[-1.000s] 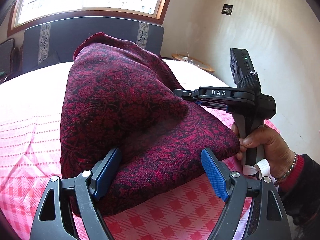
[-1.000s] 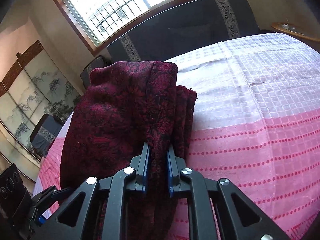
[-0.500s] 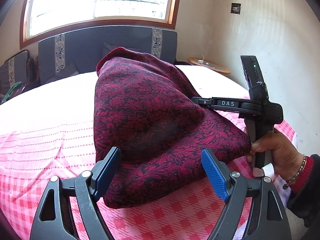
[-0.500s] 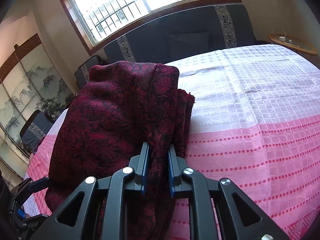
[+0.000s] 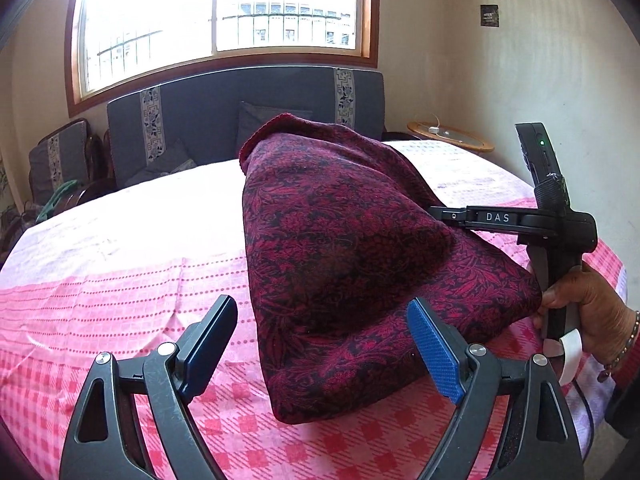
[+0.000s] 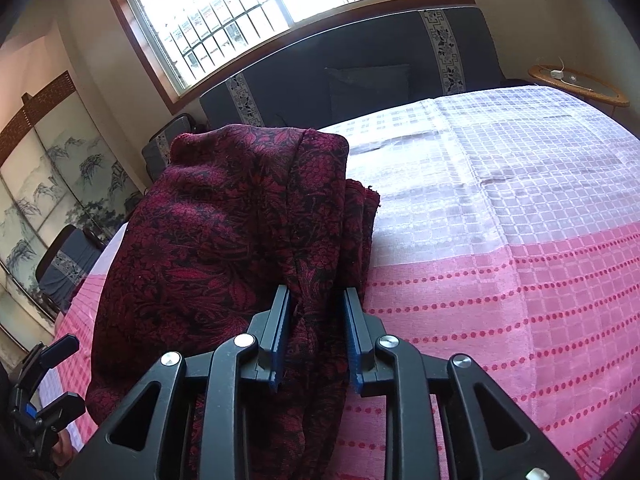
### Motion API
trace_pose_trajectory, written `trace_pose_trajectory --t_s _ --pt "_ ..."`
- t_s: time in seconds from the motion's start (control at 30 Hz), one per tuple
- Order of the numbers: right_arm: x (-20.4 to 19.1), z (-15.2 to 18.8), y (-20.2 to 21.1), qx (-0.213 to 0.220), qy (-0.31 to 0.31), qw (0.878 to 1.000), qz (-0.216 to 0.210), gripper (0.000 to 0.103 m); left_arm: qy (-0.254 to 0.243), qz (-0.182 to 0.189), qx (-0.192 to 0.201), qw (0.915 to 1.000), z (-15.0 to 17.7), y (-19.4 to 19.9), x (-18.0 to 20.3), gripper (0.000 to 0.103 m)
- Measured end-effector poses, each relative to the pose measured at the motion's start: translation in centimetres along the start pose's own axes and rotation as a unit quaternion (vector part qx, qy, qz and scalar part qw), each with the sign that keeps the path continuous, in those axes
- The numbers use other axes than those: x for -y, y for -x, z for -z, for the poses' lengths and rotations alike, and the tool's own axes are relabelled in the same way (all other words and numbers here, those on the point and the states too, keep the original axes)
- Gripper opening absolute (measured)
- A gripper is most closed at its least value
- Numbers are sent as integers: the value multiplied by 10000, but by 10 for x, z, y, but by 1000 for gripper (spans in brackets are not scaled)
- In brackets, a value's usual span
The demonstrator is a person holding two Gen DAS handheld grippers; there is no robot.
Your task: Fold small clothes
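Looking along the left gripper (image 5: 322, 344), its blue-padded jaws stand wide apart with nothing pressed between them; a second ago they straddled the near edge of the dark red patterned cloth (image 5: 352, 240), and now the left pad (image 5: 208, 338) sits clear over the pink checked bedspread (image 5: 100, 280) while the cloth's near corner lies between the pads without touching either. The view has swung since then, so the window (image 5: 224, 8) and the dark headboard (image 5: 240, 108) show more fully. The cloth lies heaped on the bed, its long axis running from the near corner up and away toward the headboard, with one side lifted to the right where the other gripper reaches in, held by a hand (image 5: 580, 300) wearing a bracelet. From the right wrist, the right gripper (image 6: 316, 340) has just been opening: half a second ago its pads pinched a fold of the cloth (image 6: 224, 248), and now they stand a little apart with the fold between them, hanging loosely; whether either pad touches it I cannot tell. Here the cloth rises as a tall ridge pointing away toward the headboard (image 6: 360, 68), left of the bedspread (image 6: 520, 260).
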State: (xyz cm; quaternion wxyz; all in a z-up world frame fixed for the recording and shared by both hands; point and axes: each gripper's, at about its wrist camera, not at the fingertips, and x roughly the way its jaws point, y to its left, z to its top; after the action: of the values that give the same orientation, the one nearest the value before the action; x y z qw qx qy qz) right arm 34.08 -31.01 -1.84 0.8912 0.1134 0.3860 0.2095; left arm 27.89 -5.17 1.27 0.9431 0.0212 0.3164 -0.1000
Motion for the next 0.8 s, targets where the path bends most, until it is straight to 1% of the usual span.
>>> trace_pose_trajectory --t_s 0.1,0.17,0.37,0.5,0.6,0.67,0.8 --pt "2 0 -1 -2 -43 10000 5 25 3 -72 20 10000 -2 -3 -2 89" --pt "4 0 0 -3 -76 10000 9 29 38 -94 14 9999 -3 -7 -5 90" --pt "4 -1 -1 -9 -105 9999 14 31 222 -77 27 9997 -8 -13 -23 92" --pt "4 -1 -1 -9 -109 9999 13 30 588 222 -51 9980 -13 -18 -48 93" --pt "4 -1 -1 -8 -111 9999 12 30 847 607 -165 9944 -18 -24 -67 93" --pt "4 -1 -1 -8 -113 9999 10 30 925 890 -263 9914 -22 -31 -77 93" --pt "4 -1 -1 -8 -115 9999 9 31 939 1323 -414 9859 -30 -44 -88 93"
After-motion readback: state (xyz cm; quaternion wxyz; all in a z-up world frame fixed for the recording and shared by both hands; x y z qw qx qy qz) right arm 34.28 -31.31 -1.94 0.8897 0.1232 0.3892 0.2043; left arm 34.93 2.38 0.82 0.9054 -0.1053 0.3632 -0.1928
